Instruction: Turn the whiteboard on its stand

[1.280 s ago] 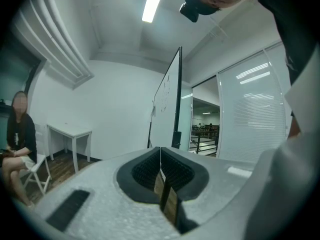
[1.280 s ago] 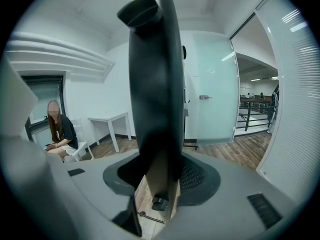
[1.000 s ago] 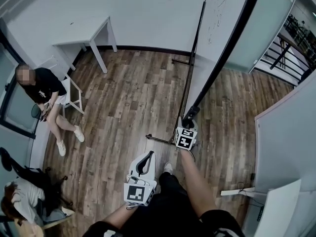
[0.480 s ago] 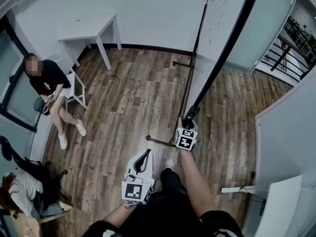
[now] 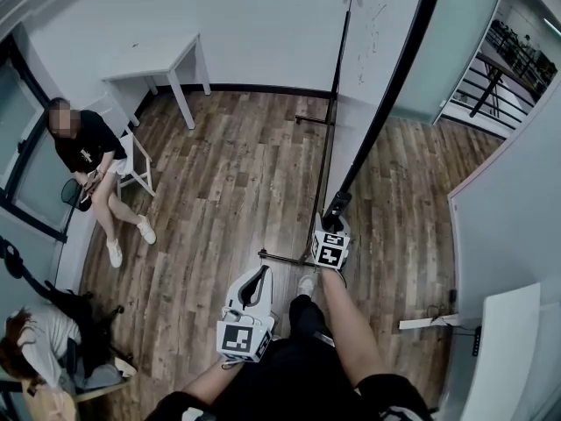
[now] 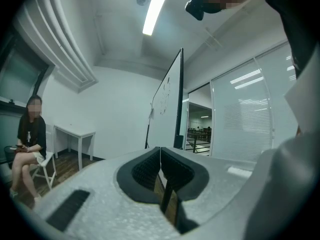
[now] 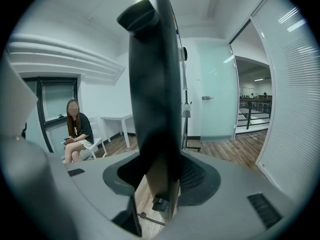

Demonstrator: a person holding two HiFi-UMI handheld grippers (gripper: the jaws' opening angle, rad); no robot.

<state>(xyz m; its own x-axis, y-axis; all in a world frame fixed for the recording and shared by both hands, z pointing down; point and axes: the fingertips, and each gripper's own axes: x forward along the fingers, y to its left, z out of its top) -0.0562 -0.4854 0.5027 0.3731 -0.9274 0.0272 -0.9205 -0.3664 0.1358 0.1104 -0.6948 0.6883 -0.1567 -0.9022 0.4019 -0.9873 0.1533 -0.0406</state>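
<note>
"From the head view, where is the whiteboard [image 5: 377, 51]?"

"It's upright on its stand [image 5: 280, 255], seen edge-on, and runs off toward the upper right above the wooden floor [image 5: 228, 174]. The right gripper [image 5: 336, 207] sits on the dark frame [image 5: 396, 82] near its lower end. The left gripper [image 5: 256, 281] is apart from the board, close to the holder's legs."

"And in the left gripper view?"

"The jaws are pressed together with nothing between them. The board stands ahead, well clear of them. A white table [image 6: 75, 132] and a seated person [image 6: 29, 134] are off to the left."

"And the right gripper view?"

"The jaws stand fairly wide, clamped on the dark frame. It rises straight up between the pads and fills the middle of the view."
</note>
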